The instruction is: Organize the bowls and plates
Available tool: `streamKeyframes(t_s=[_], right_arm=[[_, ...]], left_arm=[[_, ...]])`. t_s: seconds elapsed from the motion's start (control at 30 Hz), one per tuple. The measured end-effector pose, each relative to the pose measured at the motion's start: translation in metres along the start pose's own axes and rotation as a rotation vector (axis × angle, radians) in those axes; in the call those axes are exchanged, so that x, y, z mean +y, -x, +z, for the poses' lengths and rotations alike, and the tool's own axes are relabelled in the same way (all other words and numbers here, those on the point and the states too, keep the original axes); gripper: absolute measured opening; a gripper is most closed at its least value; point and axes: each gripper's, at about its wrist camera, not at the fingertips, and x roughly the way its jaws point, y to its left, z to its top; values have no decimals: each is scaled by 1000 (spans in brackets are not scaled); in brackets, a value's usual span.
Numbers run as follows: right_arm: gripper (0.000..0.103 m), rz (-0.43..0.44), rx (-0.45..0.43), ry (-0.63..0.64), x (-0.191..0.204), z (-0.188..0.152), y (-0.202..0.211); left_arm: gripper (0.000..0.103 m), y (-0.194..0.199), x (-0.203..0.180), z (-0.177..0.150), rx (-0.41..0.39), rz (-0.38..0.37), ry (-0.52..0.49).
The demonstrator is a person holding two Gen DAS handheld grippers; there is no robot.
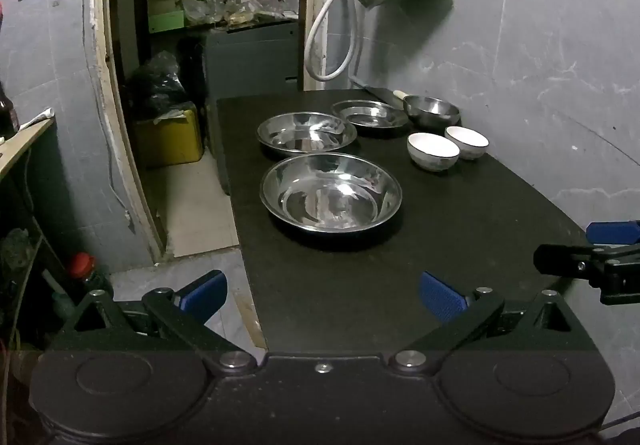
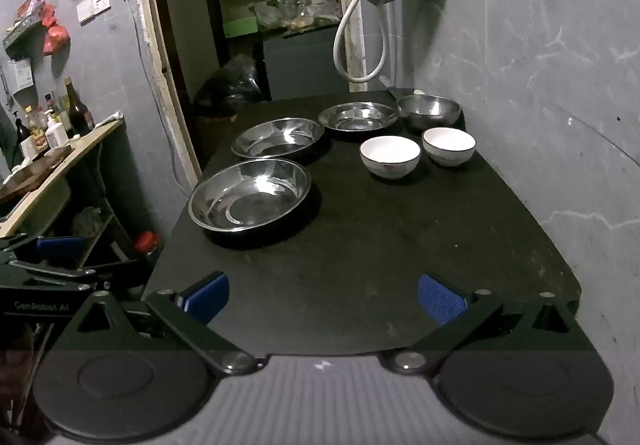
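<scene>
— Steel on the black counter (image 2: 360, 245): how many?
— Three shallow round plates (image 2: 250, 193) (image 2: 278, 137) (image 2: 357, 117), one steel bowl (image 2: 429, 109) behind; two white ceramic bowls (image 2: 390, 156) (image 2: 449, 145) beside it.
— Tools?
— Left tool (image 1: 322, 295) and right tool (image 2: 323, 297) gape wide, empty, nearer than the plates.

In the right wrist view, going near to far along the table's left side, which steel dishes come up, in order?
Nearest steel plate → middle steel plate → far steel plate, all on the black table.
</scene>
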Motion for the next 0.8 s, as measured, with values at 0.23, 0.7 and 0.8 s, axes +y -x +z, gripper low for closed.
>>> streamKeyframes(t_s=[0.23,0.7,0.8], right_arm=[[103,2,-4,4,-1,1,1],[103,-5,1,4,4,-2,-1],[103,-5,2,3,-6,1,1]], left_arm=[[102,1,0,1,-7,5,-3],[102,-3,-5,1,3,3,-3],[102,-4,-7,1,4,2,-4]])
